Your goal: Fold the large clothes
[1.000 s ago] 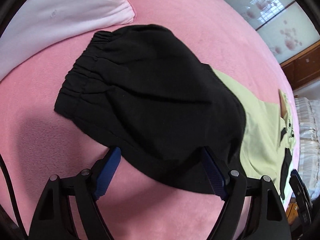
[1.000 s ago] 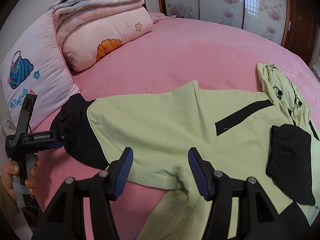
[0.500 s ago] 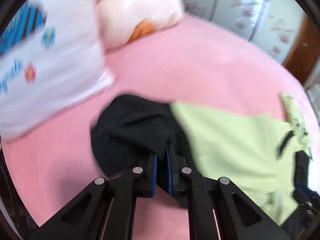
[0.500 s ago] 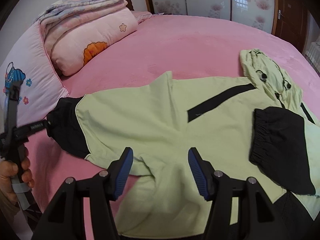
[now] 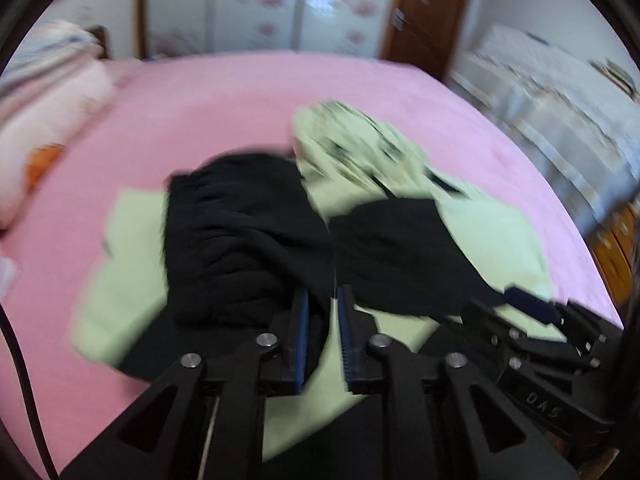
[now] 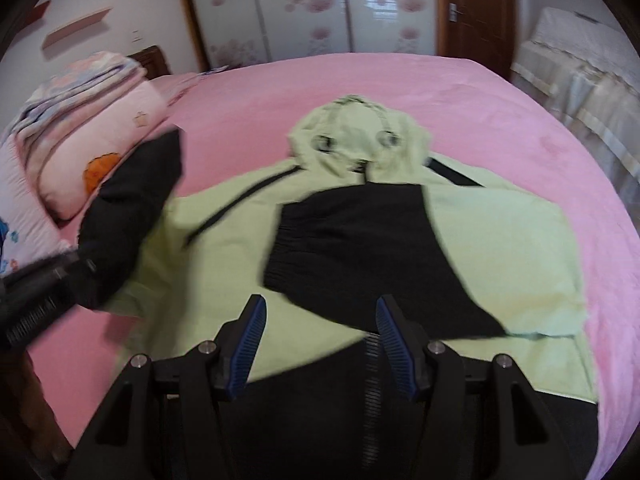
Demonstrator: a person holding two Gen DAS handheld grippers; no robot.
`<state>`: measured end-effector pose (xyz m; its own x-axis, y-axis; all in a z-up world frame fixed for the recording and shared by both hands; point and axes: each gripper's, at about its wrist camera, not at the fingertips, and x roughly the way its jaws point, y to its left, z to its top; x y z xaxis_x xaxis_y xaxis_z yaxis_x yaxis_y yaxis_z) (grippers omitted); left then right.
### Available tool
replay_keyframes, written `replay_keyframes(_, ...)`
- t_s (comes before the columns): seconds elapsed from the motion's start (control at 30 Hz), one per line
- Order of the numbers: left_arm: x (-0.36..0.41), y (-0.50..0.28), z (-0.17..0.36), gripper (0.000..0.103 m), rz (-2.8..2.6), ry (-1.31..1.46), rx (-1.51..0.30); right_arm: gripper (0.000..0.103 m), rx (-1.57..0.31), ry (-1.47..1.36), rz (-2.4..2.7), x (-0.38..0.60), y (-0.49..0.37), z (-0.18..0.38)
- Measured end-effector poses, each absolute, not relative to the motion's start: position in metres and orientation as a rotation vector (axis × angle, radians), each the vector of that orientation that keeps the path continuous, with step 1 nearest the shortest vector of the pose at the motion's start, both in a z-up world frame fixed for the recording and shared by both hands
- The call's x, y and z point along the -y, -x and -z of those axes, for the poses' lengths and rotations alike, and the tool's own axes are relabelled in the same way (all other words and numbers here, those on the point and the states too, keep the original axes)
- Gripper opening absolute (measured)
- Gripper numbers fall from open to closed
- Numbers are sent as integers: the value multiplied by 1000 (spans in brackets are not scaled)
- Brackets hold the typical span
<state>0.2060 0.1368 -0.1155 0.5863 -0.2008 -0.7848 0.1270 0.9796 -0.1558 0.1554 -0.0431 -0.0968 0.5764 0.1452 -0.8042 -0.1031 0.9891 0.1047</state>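
A light green hooded jacket (image 6: 224, 248) with black sleeves lies on the pink bed (image 6: 500, 120), hood (image 6: 356, 140) at the far side. One black sleeve (image 6: 360, 248) is folded across its body. My left gripper (image 5: 323, 300) is shut on the other black sleeve (image 5: 240, 232) and holds it over the jacket (image 5: 124, 280); in the right wrist view the left gripper (image 6: 60, 276) carries that sleeve (image 6: 132, 216) raised at the left. My right gripper (image 6: 318, 308) is open and empty above the jacket's lower part, and shows in the left wrist view (image 5: 528, 304) at the right.
Pillows and folded quilts (image 6: 80, 120) lie at the bed's left side. A wardrobe with flower-print sliding doors (image 6: 312, 4) and a brown door (image 6: 472, 8) stand behind. A covered piece of furniture (image 6: 576, 64) is at the right.
My left gripper closed on the left black sleeve and swung it inward over the jacket body. My right gripper shifted to face the jacket straight on, still open.
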Motion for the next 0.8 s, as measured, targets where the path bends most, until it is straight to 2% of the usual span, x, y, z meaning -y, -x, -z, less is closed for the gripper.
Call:
replay_keyframes(0.1, -95, -204, 146, 54, 179, -10, -963, 58, -985, -71, -112, 73, -152, 110)
replay_keyframes(0.23, -86, -190, 165, 55, 184, -29, -995, 58, -1009, -106, -106, 91, -148, 120)
replay_keyframes(0.37, -107, -172, 157, 59, 175, 53, -996, 58, -990, -114, -140, 93, -147, 121)
replay_keyframes(0.5, -150, -139, 138, 73, 65, 125, -922, 58, -977, -121, -218, 78, -152, 116)
replay_keyframes(0.67, -199, -128, 146, 74, -107, 169, -895, 58, -962, -74, -308, 43, -163, 110)
replay_keyframes(0.8, -234, -139, 170, 74, -193, 227, -950, 58, -953, -37, -376, 7, -177, 103)
